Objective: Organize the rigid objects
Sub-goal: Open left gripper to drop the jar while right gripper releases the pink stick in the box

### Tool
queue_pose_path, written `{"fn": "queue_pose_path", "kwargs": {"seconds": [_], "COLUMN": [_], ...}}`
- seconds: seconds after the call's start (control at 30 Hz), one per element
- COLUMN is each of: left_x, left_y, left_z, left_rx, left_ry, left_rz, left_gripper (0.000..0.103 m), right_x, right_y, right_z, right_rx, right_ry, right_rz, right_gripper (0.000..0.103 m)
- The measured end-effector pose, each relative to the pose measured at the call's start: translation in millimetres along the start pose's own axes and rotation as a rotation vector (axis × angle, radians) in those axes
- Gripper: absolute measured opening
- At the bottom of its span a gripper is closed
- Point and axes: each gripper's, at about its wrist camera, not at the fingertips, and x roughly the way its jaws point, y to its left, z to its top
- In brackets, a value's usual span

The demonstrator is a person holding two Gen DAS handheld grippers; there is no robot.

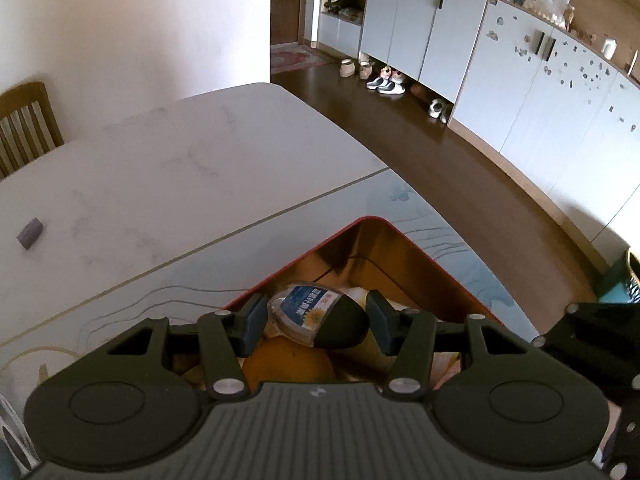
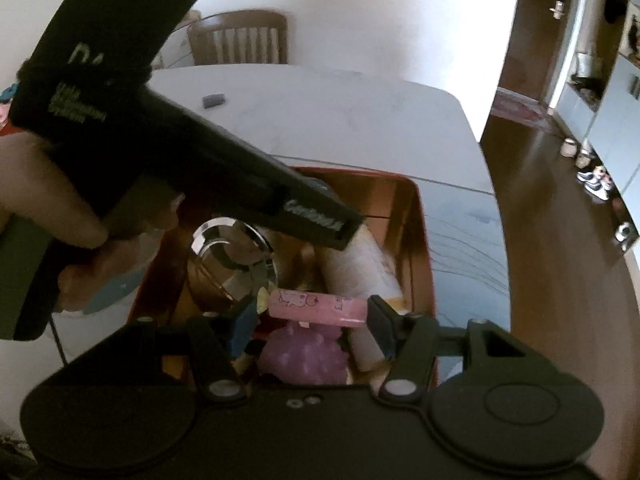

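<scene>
A red-rimmed box [image 1: 436, 258] with a shiny brown inside stands on the table near its right edge. My left gripper [image 1: 314, 322] hangs over it, jaws apart around a small clear bottle [image 1: 308, 314] with a blue sunflower label and a dark cap; whether the pads touch it is unclear. In the right wrist view the box [image 2: 424, 240] holds a glass jar [image 2: 228, 264], a white roll [image 2: 360, 268] and a purple lumpy toy [image 2: 304, 354]. My right gripper [image 2: 310, 320] is wide, with a pink cartoon-printed tube [image 2: 316, 306] between its fingers, and a gap shows at the left pad.
The left gripper's black body [image 2: 168, 152] and the hand holding it cross over the box. A small grey block [image 1: 30, 233] lies far left on the white table [image 1: 160, 168]. A wooden chair [image 2: 240, 38] stands behind. Dark floor and grey cabinets [image 1: 560, 112] lie to the right.
</scene>
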Motion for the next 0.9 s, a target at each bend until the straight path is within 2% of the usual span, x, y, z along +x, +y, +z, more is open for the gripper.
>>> {"fn": "queue_pose_path", "kwargs": {"seconds": [0.23,0.37,0.47,0.57,0.9], "left_x": [1.0,-4.2,-11.8,-23.0,-84.5], "left_y": [12.9,14.6,12.1,15.6,29.6], "left_z": [0.1,-1.5,-4.1,-7.1,-21.4], "left_rx": [-0.065,-0.059,-0.058,-0.061,-0.060], "left_ry": [0.012,0.006,-0.017,-0.038,-0.135], "left_rz": [-0.034,-0.039,-0.033,-0.037,0.015], "left_gripper": [0.053,0.059,0.062,0.063,0.066], "right_x": [-5.4,-8.2,-14.3,-20.6,-44.7], "right_y": [-3.2,-9.8,-12.2,-12.4,-4.5], "right_z": [-1.2,0.6,2.8,3.0,7.9], "right_rx": [0.028,0.047,0.065,0.079,0.100], "right_ry": [-0.012,-0.021,-0.038,-0.054,-0.117], "right_rz": [0.007,0.013,0.020,0.030,0.085], "right_gripper": [0.066,0.069,0.075,0.076,0.084]}}
